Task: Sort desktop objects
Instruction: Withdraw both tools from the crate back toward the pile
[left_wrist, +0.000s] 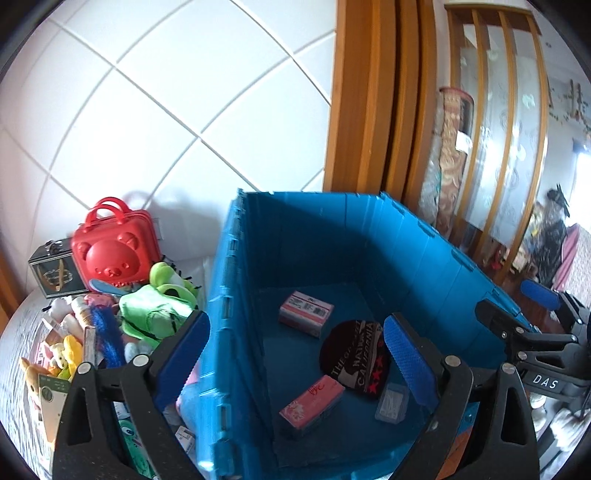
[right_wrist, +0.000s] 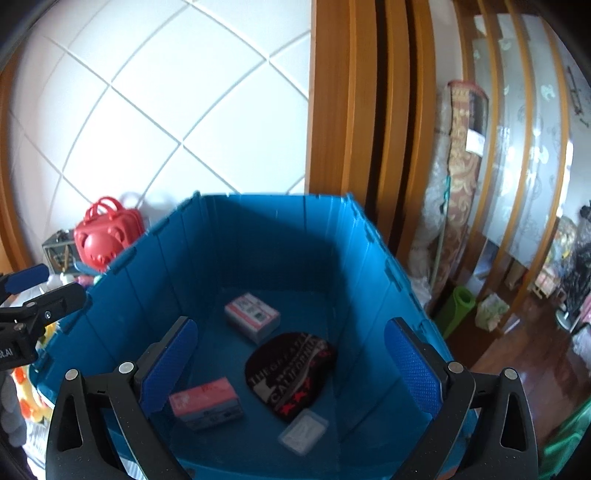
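Note:
A blue plastic crate (left_wrist: 314, 229) (right_wrist: 280, 229) stands open. On its floor lie two pink boxes (left_wrist: 312, 404) (left_wrist: 306, 313), a black beanie with "CALIFORNIA" lettering (left_wrist: 356, 356) (right_wrist: 291, 369) and a small clear case (left_wrist: 392, 402) (right_wrist: 303, 430). My left gripper (left_wrist: 295, 363) is open and empty, straddling the crate's left wall. My right gripper (right_wrist: 291, 373) is open and empty above the crate's inside; it also shows at the right in the left wrist view (left_wrist: 517, 310). A heap of loose items (left_wrist: 92, 332) lies left of the crate.
A red bear-face case (left_wrist: 114, 251) (right_wrist: 105, 236) and a dark tin box (left_wrist: 55, 273) stand against the white tiled wall. A green frog plush (left_wrist: 159, 302) tops the heap. A wooden door frame (left_wrist: 369, 110), rolled carpet (right_wrist: 461, 166) and green mat (right_wrist: 458, 306) are at the right.

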